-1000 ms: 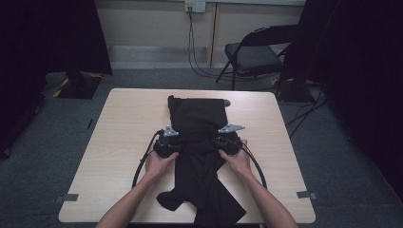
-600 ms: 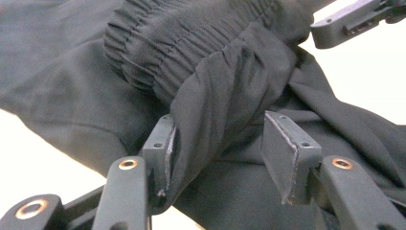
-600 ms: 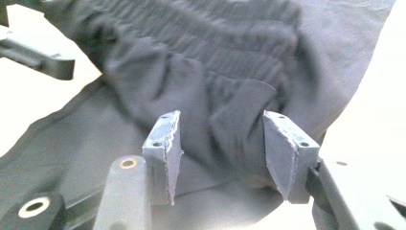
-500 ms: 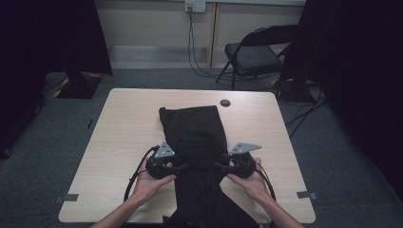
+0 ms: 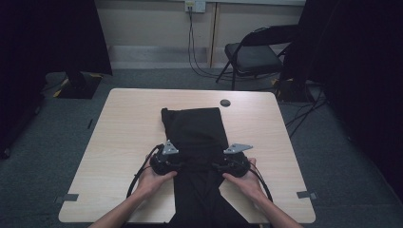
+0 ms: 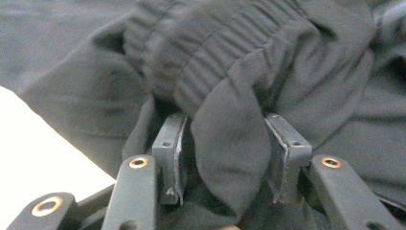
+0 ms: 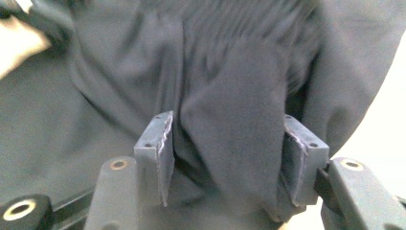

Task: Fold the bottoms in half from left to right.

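Black claws [image 5: 197,165], brass-ringed screws, grey three-cornered plates, black cables

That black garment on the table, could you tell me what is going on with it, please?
A person is folding a black garment on a light wooden table, one hand-held gripper at each side of it. The left hand-held gripper and the right hand-held gripper each have a fold of the cloth between their jaws, which have just been opening, so the fabric looks released. The near part hangs over the table's near edge.

A small dark round disc [image 5: 225,102] lies near the table's [image 5: 123,123] far edge. Beyond the far right corner stands 1 black folding chair [image 5: 254,54].
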Motion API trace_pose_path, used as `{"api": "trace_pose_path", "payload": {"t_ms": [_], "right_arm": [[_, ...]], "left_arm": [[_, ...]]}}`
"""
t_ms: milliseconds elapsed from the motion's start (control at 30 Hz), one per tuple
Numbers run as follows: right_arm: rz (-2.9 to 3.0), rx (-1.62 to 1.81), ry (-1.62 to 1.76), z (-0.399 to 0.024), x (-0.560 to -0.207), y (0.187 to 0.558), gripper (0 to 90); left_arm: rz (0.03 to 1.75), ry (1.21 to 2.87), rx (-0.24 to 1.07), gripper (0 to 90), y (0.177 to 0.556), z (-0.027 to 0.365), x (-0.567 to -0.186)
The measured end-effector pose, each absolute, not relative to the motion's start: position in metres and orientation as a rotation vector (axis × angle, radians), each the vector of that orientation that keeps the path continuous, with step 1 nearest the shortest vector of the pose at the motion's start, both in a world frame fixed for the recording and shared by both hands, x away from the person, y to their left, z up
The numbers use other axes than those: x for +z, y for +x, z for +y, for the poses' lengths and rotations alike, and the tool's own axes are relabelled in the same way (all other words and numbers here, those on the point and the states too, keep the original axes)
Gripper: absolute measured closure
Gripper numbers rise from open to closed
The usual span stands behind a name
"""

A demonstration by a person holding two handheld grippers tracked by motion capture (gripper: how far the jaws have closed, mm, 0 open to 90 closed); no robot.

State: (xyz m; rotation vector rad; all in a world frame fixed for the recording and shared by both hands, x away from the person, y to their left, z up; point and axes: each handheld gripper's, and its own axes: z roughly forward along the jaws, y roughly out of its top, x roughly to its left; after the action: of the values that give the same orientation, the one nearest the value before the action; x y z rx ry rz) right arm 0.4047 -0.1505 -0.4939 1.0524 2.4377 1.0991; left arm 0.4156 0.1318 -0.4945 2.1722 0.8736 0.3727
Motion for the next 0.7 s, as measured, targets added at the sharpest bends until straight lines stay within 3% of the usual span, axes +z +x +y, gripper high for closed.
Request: {"api": "trace_pose_path", "payload": {"t_ms": [267, 433, 500, 700], "right_arm": [[2.314, 1.054, 1.108, -0.141, -0.5, 0.45, 44.9], [2.282, 1.071, 1.152, -0.142, -0.5, 0.476, 40.1], [2.243, 1.149, 1.186, -0.15, -0.489, 0.474, 30.6], [2.21, 1.248, 1.172, -0.179, -0.456, 0.435, 30.5]], "left_arm": [[0.962, 2.075, 0.472, 54.7, 0.469, 0.13, -0.501], [1.0, 2.038, 0.461, 47.3, 0.48, 0.134, -0.497], [0.994, 2.011, 0.428, 41.3, 0.475, 0.143, -0.489], [0.959, 1.933, 0.463, 38.7, 0.442, 0.172, -0.459]]}}
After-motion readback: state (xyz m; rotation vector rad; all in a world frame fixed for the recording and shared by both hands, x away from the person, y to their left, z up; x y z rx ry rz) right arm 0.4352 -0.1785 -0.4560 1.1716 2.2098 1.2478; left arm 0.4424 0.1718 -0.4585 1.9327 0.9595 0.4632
